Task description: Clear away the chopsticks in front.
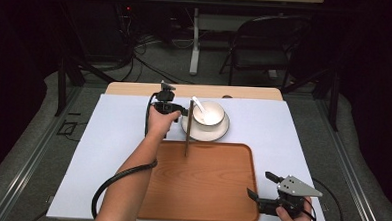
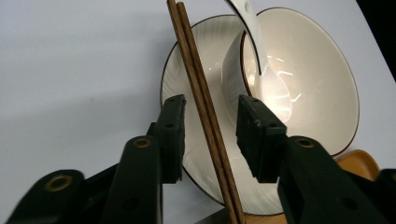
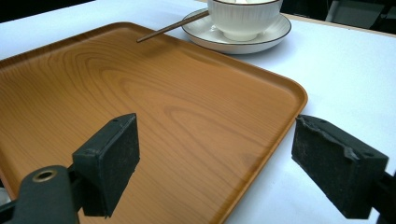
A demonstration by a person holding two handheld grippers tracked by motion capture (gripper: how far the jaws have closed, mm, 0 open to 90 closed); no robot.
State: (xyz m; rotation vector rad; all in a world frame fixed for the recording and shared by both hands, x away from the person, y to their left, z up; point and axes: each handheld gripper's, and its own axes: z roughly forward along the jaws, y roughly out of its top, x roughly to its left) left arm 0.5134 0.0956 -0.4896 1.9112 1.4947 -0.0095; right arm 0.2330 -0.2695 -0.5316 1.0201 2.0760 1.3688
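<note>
1. My left gripper [image 1: 183, 111] sits at about 11 o'clock on the worktop [image 1: 107, 151], just off the left edge of the saucer [image 1: 222, 134]. Its jaws stand apart.
2. In the left gripper view, that left gripper [image 2: 209, 123] straddles a pair of brown chopsticks [image 2: 203, 107]. The sticks run between the two black jaws with a gap on each side, so neither jaw touches them.
3. The chopsticks [image 1: 188, 132] lie side by side across the saucer's left rim. Their near ends reach down to 6 o'clock, over the far edge of the wooden tray [image 1: 205, 191].
4. A white bowl [image 1: 211, 113] stands on the saucer, and a white ceramic spoon [image 1: 199, 105] rests inside it, its handle leaning out toward 10 o'clock.
5. The bowl [image 2: 308, 70] has a dark rim, and the spoon [image 2: 266, 70] lies against its inner wall.
6. My right gripper [image 1: 261, 186] is at about 5 o'clock, over the tray's near right corner, well apart from the bowl. Its jaws are wide apart and hold nothing.
7. In the right gripper view, my right gripper [image 3: 215, 163] spans the tray's [image 3: 140, 116] right rim, with the saucer [image 3: 275, 32], bowl [image 3: 245, 16] and chopsticks [image 3: 173, 25] beyond the tray's far edge.
</note>
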